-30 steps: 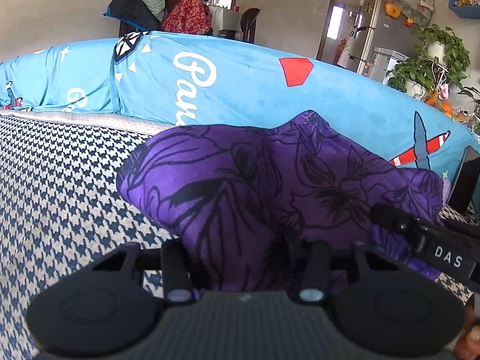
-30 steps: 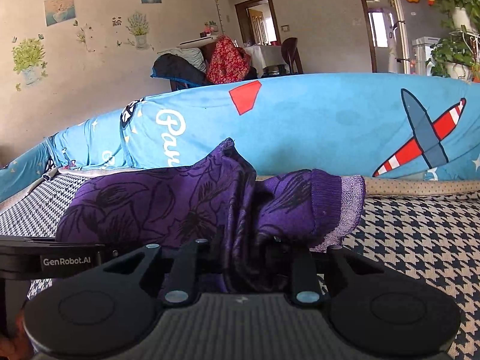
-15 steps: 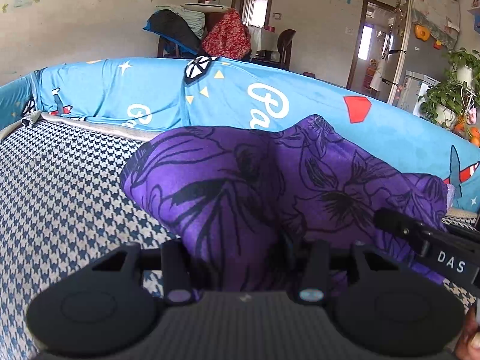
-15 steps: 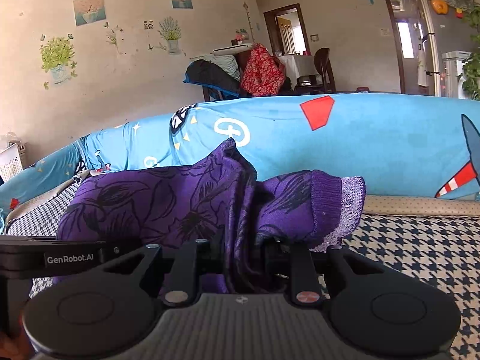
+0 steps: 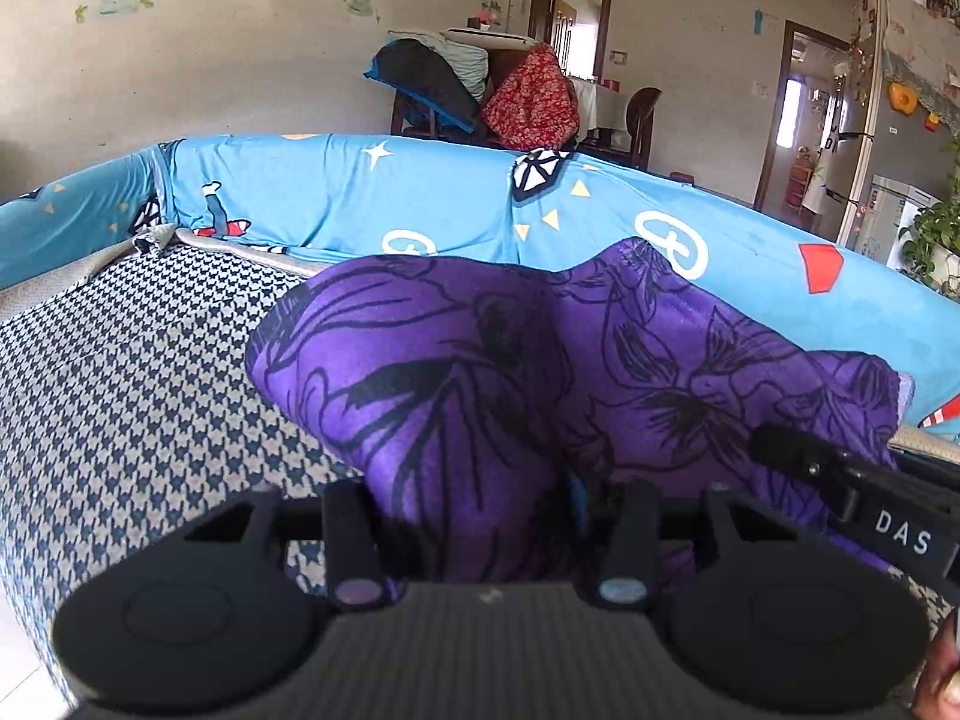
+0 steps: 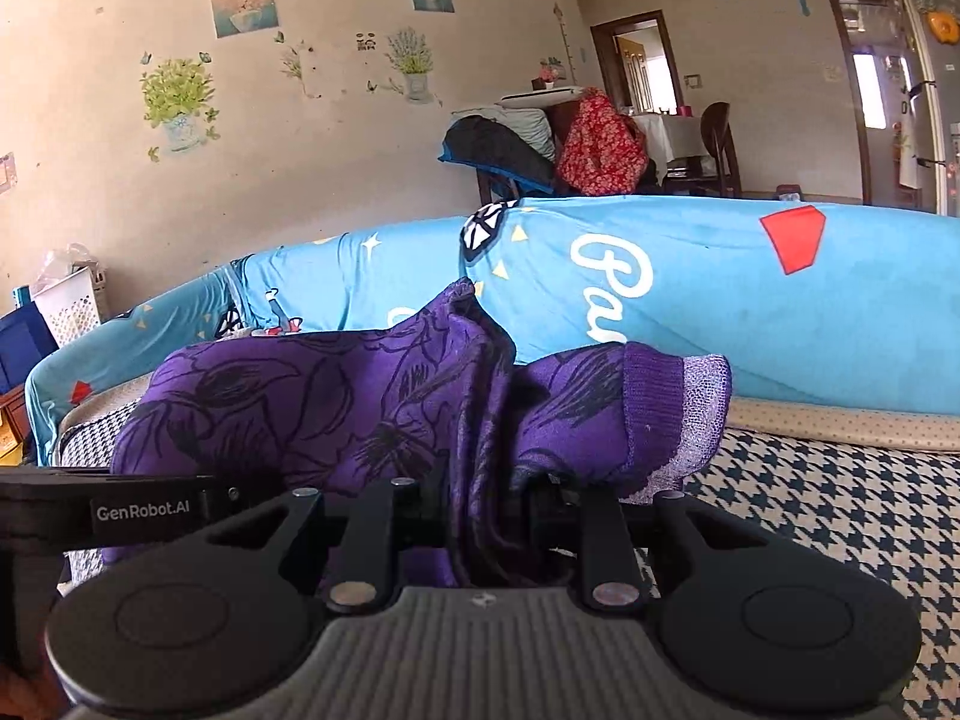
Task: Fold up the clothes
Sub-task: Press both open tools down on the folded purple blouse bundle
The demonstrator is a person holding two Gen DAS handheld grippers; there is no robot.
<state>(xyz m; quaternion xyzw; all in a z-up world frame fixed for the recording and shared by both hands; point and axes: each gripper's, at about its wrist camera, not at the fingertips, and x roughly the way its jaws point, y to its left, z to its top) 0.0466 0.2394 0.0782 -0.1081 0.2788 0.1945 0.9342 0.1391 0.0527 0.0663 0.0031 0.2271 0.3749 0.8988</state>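
Item: purple garment (image 5: 540,372), bunched, held above the houndstooth sofa seat (image 5: 120,396). My left claw (image 5: 492,516) is clamped on a thick wad of it; my right claw (image 6: 486,510) pinches a gathered fold by the ribbed cuff (image 6: 660,402). Handling, by judgement: light, limp, slippery; grip seams or hem. Surroundings: blue backrest cover (image 6: 720,300) close behind, likely to snag spreading cloth.

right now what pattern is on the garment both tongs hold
Purple garment with black line-drawn flowers, clearest in the left wrist view.
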